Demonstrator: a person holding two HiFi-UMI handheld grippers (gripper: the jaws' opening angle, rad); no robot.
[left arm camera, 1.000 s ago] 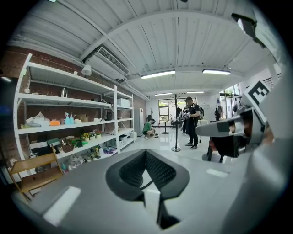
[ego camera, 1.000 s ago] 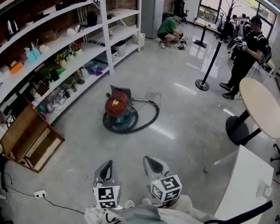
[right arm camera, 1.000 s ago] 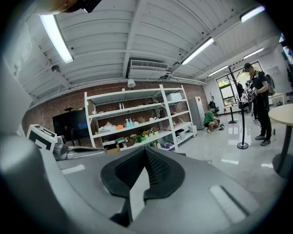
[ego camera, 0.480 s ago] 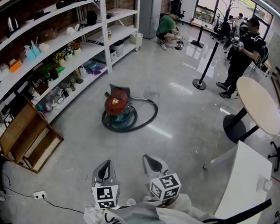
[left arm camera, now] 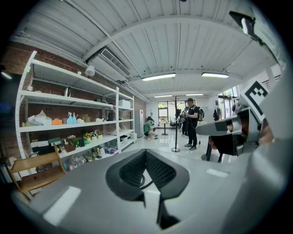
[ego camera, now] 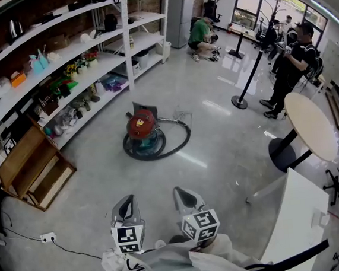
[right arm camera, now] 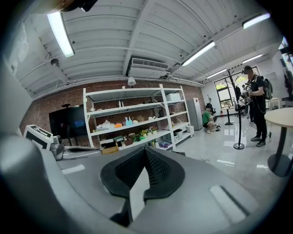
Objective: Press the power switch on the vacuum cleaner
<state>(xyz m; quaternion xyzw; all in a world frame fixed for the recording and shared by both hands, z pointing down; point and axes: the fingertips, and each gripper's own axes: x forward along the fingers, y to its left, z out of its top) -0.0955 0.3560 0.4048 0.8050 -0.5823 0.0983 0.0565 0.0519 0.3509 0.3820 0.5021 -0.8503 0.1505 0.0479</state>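
1. Over the last second the head view has only shifted a little. The red vacuum cleaner [ego camera: 142, 128] still stands out on the floor [ego camera: 232, 167], on the side of the shelving [ego camera: 91, 62], well apart from you.
2. Your left gripper [ego camera: 127, 206] and right gripper [ego camera: 186, 198] stay low, with jaw tips together and nothing held.
3. I judge the approach has hardly begun. The switch is too far away to make out.

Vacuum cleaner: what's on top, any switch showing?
The vacuum cleaner has a red domed top with a pale mark; too small to tell a switch. A black hose curves round its base, whose underside is hidden.
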